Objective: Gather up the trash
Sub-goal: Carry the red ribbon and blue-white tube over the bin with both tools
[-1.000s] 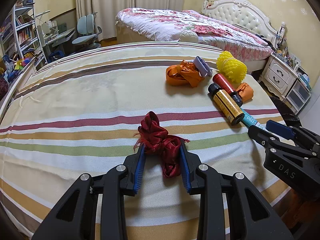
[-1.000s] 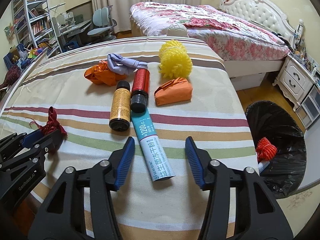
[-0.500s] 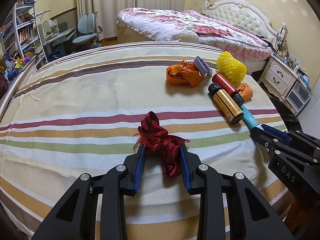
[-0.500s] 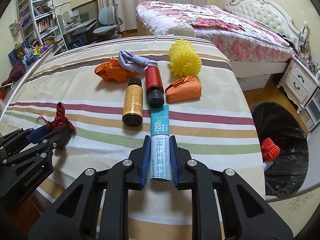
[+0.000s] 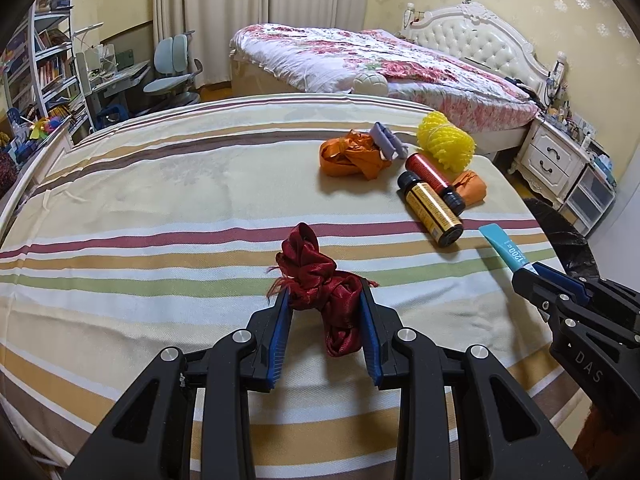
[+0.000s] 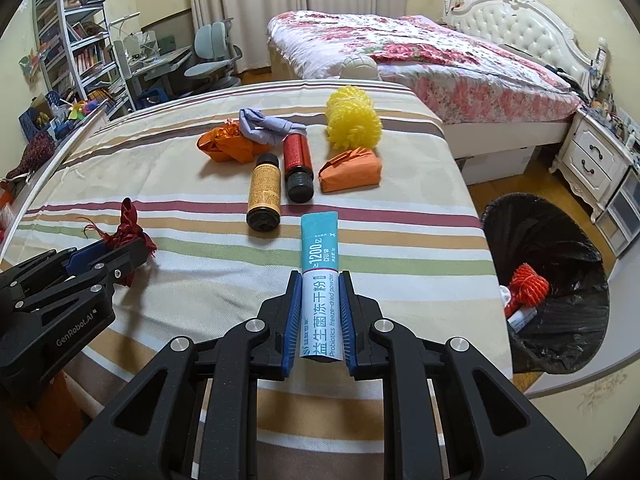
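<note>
My left gripper (image 5: 323, 300) is shut on a crumpled dark red cloth scrap (image 5: 320, 284) at the near edge of the striped table (image 5: 160, 200). My right gripper (image 6: 320, 280) is shut on a teal and white probiotics sachet (image 6: 320, 272) and holds it slightly above the table. The sachet's teal end (image 5: 505, 245) shows in the left wrist view, with the right gripper (image 5: 532, 276) behind it. The left gripper (image 6: 132, 250) and the red scrap (image 6: 128, 228) show in the right wrist view.
On the table lie an orange wrapper (image 6: 226, 146), a lilac scrap (image 6: 264, 128), a yellow-label bottle (image 6: 264, 192), a red bottle (image 6: 298, 164), a yellow foam net (image 6: 352, 120) and an orange packet (image 6: 352, 170). A black-lined bin (image 6: 548, 292) with trash stands right of the table.
My right gripper closed on the sachet and has lifted it slightly, drawing it back toward the table's near edge. My left gripper stayed shut on the red scrap, almost still.
</note>
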A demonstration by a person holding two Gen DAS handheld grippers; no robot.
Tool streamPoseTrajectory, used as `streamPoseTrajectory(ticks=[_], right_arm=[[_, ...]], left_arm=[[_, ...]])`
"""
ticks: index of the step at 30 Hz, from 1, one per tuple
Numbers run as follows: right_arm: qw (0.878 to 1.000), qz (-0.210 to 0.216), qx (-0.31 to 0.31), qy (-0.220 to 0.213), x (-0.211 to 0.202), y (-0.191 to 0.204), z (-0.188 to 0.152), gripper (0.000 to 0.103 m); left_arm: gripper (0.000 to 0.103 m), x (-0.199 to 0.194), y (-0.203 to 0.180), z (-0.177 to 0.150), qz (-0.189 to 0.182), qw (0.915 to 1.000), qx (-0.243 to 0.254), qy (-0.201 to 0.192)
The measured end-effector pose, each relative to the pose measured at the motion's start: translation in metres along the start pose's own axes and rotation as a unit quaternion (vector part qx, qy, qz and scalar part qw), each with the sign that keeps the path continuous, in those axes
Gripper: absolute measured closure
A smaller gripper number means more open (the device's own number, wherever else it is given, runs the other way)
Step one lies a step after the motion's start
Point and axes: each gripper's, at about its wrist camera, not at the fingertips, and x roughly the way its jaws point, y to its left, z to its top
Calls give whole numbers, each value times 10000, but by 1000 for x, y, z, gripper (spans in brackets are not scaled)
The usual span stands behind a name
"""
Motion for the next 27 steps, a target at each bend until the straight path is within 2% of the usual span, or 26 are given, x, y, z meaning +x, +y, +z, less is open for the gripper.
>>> streamPoseTrajectory(ticks=[13,27], right_arm=[[9976,-273,462,-447,-29,-45,7,85],[9811,-1232,1243,-825,-47,-148,9,85]], left_arm=[[71,-21,-36,13,-350,9988,153,-301],[71,-10,-142,48,-1084,9884,919,-539]])
